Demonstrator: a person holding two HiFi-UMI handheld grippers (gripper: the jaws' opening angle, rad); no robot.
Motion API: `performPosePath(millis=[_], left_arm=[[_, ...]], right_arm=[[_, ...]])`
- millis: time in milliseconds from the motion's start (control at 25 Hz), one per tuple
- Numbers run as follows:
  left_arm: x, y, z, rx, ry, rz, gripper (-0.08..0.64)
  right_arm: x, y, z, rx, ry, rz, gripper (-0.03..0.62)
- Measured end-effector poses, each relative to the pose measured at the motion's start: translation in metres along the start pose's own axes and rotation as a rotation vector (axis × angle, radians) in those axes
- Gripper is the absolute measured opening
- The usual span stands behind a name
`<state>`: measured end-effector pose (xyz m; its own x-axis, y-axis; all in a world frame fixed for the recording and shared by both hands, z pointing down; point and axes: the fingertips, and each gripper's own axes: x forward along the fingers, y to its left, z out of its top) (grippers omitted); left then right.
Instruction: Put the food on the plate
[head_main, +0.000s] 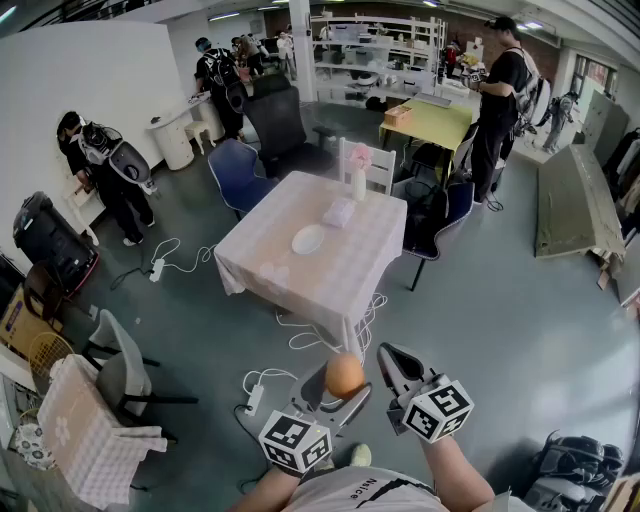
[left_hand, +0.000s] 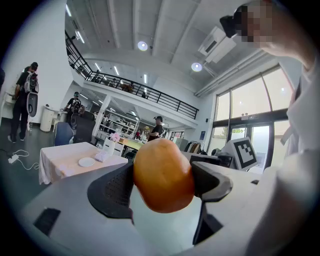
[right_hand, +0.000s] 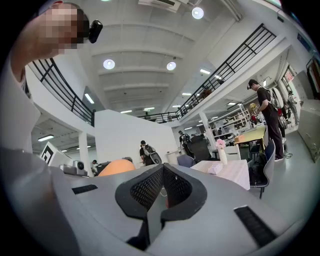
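An orange, rounded piece of food (head_main: 345, 375) (left_hand: 163, 175) sits between the jaws of my left gripper (head_main: 340, 385) (left_hand: 162, 182), which is shut on it. The same food shows as an orange dome (right_hand: 116, 167) in the right gripper view. My right gripper (head_main: 392, 362) (right_hand: 161, 192) is held just to the right of it, its pads together with nothing between them. A white plate (head_main: 309, 239) (left_hand: 86, 162) lies on the table (head_main: 330, 270) some way ahead, in the middle of its pale cloth. Both grippers are held above the floor, short of the table.
On the table stand a vase with pink flowers (head_main: 358, 172) and a folded napkin (head_main: 339, 212). Chairs (head_main: 240, 172) ring the table; cables (head_main: 300, 335) trail on the floor before it. People stand at the left (head_main: 105, 170) and back right (head_main: 497, 100). A covered stand (head_main: 95, 430) is at the lower left.
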<state>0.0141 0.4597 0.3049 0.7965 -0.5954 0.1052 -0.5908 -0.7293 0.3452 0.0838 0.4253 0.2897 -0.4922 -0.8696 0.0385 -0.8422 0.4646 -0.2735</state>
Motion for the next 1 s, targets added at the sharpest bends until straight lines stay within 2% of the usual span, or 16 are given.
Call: performPosePath(millis=[320, 440, 680, 1000], left_arm=[[0.0, -0.005, -0.004, 0.001, 0.001, 0.008, 0.365], [0.001, -0.004, -0.006, 0.005, 0.001, 0.02, 0.365], [0.004, 0.009, -0.005, 0.009, -0.001, 0.082, 0.365], [0.018, 0.026, 0.0, 0.023, -0.007, 0.153, 0.365]], right_arm=[[-0.005, -0.002, -0.003, -0.004, 0.003, 0.005, 0.015], [-0.006, -0.006, -0.002, 0.023, -0.014, 0.009, 0.015], [-0.012, -0.022, 0.001, 0.082, -0.046, 0.004, 0.017], [-0.003, -0.035, 0.003, 0.085, -0.045, 0.048, 0.017]])
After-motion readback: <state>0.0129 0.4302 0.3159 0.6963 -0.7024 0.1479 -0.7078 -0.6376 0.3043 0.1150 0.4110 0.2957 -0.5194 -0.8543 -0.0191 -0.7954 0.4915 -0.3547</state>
